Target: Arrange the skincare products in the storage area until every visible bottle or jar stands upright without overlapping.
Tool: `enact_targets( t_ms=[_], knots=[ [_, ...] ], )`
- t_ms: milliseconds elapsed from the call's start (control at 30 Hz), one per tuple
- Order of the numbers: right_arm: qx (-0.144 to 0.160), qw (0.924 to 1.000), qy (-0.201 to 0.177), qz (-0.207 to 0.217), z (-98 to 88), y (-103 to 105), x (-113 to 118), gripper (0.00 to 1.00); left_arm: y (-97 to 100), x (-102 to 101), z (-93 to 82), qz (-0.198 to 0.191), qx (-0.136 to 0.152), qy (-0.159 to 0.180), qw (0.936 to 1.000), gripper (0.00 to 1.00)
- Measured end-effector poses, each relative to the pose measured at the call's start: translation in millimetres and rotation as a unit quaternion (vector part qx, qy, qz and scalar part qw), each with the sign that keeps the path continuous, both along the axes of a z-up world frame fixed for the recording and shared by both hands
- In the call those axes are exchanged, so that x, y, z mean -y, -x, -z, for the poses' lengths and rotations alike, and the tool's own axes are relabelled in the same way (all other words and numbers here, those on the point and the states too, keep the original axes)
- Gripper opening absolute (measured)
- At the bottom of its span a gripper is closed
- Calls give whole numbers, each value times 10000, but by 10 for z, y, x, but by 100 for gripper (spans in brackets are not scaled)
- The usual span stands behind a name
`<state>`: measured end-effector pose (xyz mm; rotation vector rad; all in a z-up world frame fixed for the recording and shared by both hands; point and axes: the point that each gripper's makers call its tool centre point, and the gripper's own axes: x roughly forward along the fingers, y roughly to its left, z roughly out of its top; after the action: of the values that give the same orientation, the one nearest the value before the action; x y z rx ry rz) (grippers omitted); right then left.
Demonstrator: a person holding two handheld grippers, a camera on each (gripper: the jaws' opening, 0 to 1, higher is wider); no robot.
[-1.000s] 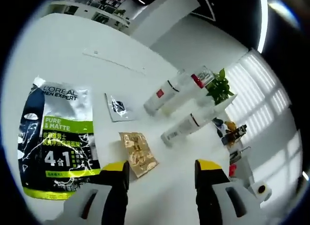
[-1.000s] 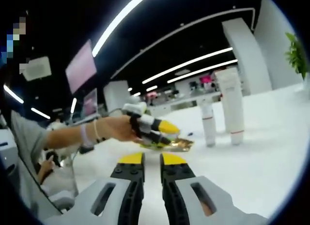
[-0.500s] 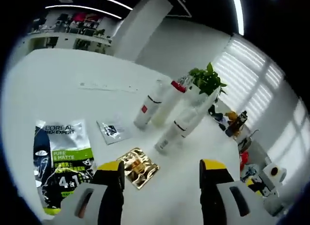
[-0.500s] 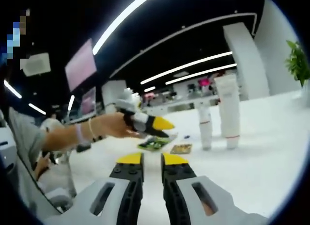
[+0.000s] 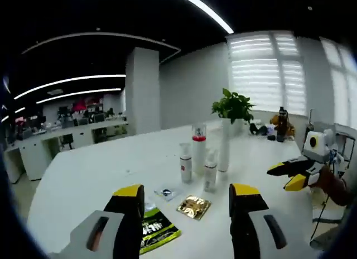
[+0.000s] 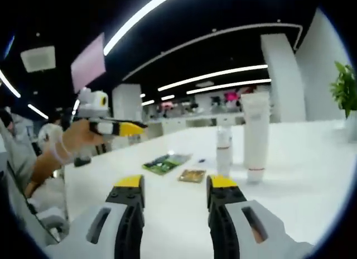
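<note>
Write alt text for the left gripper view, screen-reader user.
Open left gripper with yellow-tipped jaws hovers over a white table where white upright bottles stand behind a flat gold sachet and green sachet. The right gripper enters at right.

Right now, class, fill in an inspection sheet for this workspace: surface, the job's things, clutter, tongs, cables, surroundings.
Surface: white table, glossy, mostly bare.
Job's things: four upright containers grouped mid-table: red-label bottle, small pump bottle, red-collared bottle, tall white tube. They stand close together; whether any touch cannot be told.
Clutter: green sachet, gold sachet and small clear packet lying flat near the bottles.
Tongs: left tongs open, holding nothing; right tongs open, holding nothing. Both are off the table, away from the bottles.
Cables: nothing seen.
Surroundings: potted plant behind the bottles, window blinds, office desks in the background.
</note>
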<state>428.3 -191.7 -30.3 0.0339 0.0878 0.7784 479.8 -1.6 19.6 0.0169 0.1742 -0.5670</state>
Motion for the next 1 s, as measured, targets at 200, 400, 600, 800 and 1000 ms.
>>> enact_targets(
  t_ms=[200,400,600,800,1000],
  knots=[
    [271,9992,-94,273,-286,-74,224,74,234,-501,-382,-819,619,162,9946,90],
    [673,9953,-134,677,-646,-87,494,100,454,-869,-566,-1331,751,404,9874,100],
    [766,9938,-199,785,-914,71,713,100,725,-1191,-754,-1773,1157,467,9762,100],
    [707,9905,-404,1105,-945,174,960,100,916,-1245,-738,-2025,1262,250,9708,100],
    [585,9867,-263,1497,-775,240,1224,100,1074,-1198,-577,-2000,1059,164,9739,100]
  ],
)
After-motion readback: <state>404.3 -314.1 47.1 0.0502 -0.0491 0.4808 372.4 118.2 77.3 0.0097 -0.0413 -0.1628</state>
